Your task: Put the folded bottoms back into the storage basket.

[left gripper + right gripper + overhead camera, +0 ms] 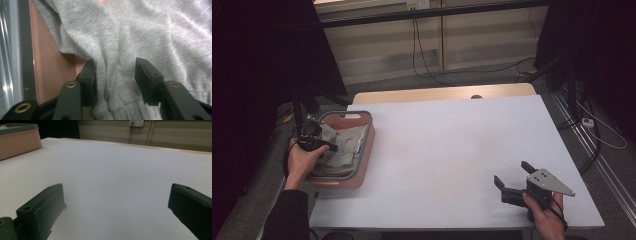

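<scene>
A crumpled grey garment (pixel 343 147) lies in a pink basket (pixel 368 150) with a grey rim at the table's left edge. My left gripper (pixel 319 142) reaches down into the basket over the cloth. In the left gripper view its jaws stand apart over the grey cloth (pixel 140 32), with a fold rising between them against the left jaw; the other pad is clear of it. My left gripper (pixel 115 71) is open. Near the table's front right corner my right gripper (pixel 510 172) rests low, open, with nothing between its fingers (pixel 117 195).
The white table (pixel 452 150) stretches bare between the two hands. The basket's pink wall (pixel 50 65) shows beside the cloth, and the basket (pixel 20 140) stands far left in the right gripper view. Cables and a dark stand (pixel 572 90) lie beyond the right edge.
</scene>
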Tool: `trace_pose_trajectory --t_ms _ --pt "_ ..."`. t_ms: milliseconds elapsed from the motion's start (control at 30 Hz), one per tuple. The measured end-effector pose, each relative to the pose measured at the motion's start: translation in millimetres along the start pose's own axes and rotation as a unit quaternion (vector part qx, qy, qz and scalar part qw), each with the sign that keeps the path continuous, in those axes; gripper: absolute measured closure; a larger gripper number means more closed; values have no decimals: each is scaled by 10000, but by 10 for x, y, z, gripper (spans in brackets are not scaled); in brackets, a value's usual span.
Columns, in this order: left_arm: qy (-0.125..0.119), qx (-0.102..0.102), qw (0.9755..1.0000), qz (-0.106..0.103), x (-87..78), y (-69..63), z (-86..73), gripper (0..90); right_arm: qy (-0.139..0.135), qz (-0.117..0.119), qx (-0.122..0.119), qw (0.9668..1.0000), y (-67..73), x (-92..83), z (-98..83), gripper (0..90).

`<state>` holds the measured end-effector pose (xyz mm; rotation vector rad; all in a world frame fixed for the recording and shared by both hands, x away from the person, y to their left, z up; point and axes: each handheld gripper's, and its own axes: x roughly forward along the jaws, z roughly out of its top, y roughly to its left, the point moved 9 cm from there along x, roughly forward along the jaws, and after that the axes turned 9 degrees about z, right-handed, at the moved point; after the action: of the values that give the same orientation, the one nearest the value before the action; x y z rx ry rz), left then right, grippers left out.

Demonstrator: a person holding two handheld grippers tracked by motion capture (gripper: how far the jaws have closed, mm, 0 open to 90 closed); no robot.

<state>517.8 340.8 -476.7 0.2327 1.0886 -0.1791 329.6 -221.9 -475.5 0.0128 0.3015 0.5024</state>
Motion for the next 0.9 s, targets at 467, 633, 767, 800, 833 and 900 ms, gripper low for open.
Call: trace_pose_trajectory --t_ms 467,633,767,800,833,900 --pt "-594 -63 9982 -60 -210 -78 102 194 0 11 -19 10000 8 -4 0 4" --pt "-874 -149 9960 -82 -267 -94 126 154 -3 7 -15 10000 6 -4 0 4" --pt "-1066 -109 9941 -136 -311 -107 148 96 -3 6 -4 10000 6 -3 1 4" --pt "-1114 -90 9935 -201 -333 -109 150 90 -6 4 -9 10000 4 -2 1 4" --pt "-1193 -42 9923 -337 -356 -126 151 86 -4 5 -2 10000 4 -2 0 4" --pt "-1297 -34 9907 -415 -384 -127 153 76 0 10 -10 10000 -2 -2 -2 4"
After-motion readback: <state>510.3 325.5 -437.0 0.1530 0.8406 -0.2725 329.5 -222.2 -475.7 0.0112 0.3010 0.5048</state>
